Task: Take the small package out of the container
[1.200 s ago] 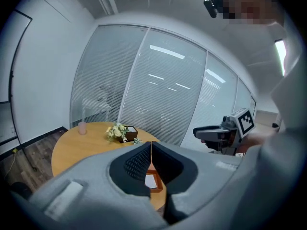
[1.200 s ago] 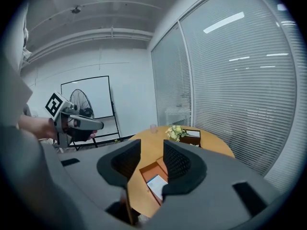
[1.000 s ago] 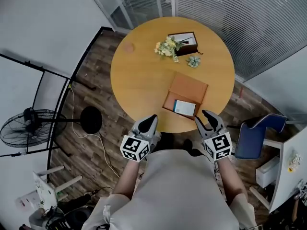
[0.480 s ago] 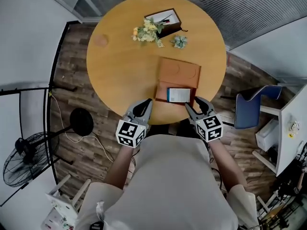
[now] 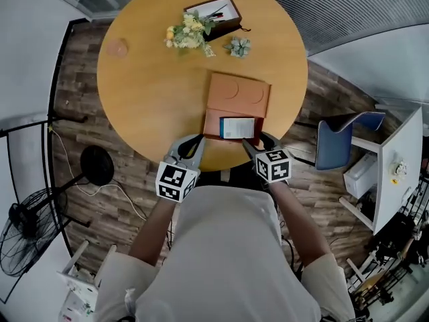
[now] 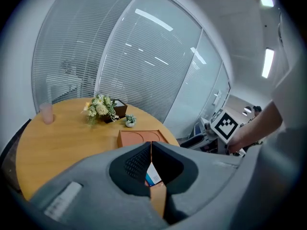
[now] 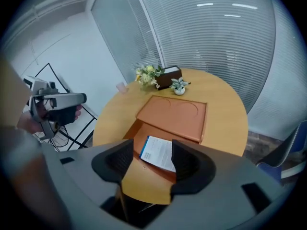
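An orange box lies on the round wooden table [image 5: 147, 99], its lid [image 5: 238, 94] folded back and its tray [image 5: 212, 122] toward me. The small white package with a blue edge [image 5: 238, 127] lies flat in the tray. My right gripper [image 5: 253, 143] is at the table's near edge, just short of the package, and its jaws are opening with nothing between the pads. In the right gripper view the package [image 7: 158, 153] shows beyond the right gripper [image 7: 152, 147]. My left gripper [image 5: 194, 143] is beside the tray's left corner, shut and empty. In the left gripper view the left gripper [image 6: 151, 145] has its tips touching.
At the table's far side are a flower bunch [image 5: 184, 32], a dark box [image 5: 214, 12], a small potted plant [image 5: 238, 45] and a pink cup [image 5: 117, 47]. A blue chair [image 5: 342, 143] stands right of the table. A fan [image 5: 20, 237] and a stand base [image 5: 96, 165] are on the floor at the left.
Both grippers have come forward to the table's near edge, on either side of the open box's tray. The right jaws have spread wider. The left jaws stay together.
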### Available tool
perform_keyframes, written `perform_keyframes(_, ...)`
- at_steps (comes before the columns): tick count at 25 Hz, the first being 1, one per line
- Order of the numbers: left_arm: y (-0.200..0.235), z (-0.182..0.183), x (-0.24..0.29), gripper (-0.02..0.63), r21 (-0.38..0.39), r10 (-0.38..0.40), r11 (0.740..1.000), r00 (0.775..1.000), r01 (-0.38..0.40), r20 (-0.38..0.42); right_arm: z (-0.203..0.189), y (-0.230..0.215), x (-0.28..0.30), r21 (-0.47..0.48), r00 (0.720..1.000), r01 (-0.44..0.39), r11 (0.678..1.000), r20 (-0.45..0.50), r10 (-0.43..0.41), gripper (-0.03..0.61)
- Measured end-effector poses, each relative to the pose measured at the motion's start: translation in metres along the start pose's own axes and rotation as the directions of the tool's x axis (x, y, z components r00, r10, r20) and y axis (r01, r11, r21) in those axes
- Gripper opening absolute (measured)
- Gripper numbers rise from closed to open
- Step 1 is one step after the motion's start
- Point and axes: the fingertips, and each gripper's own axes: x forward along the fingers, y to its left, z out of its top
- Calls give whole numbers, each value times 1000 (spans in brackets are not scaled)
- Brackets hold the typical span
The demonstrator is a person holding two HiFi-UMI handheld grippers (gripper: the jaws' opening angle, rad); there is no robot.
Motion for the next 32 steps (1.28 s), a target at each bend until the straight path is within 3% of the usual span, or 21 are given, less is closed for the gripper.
perform_keyframes(10,1,-31,30,20,-88,29,996,998,-33,-51,-37,-28,67,101,987,13,995,-162,3,334)
perform_keyframes(13,-1,-43,29,20,-135,30,990,997,-39,-73,-38,-33,77,158,982,37,987,-187,-7,339)
perform_keyframes(21,10,-44,36,20,-158,54,985,995,-67,-87,-40,-56,110,287,962,128,949,-268,-49,344)
perform_keyframes(26,25,-47,32,20,-176,87,979,992,-101,-88,-44,-59,122,184,933,200,962,-335,-130,365)
perform_keyframes(32,34,-55,20,20,-201,114,971,989,-131,-94,-46,-60,127,73,892,303,950,-372,-256,369)
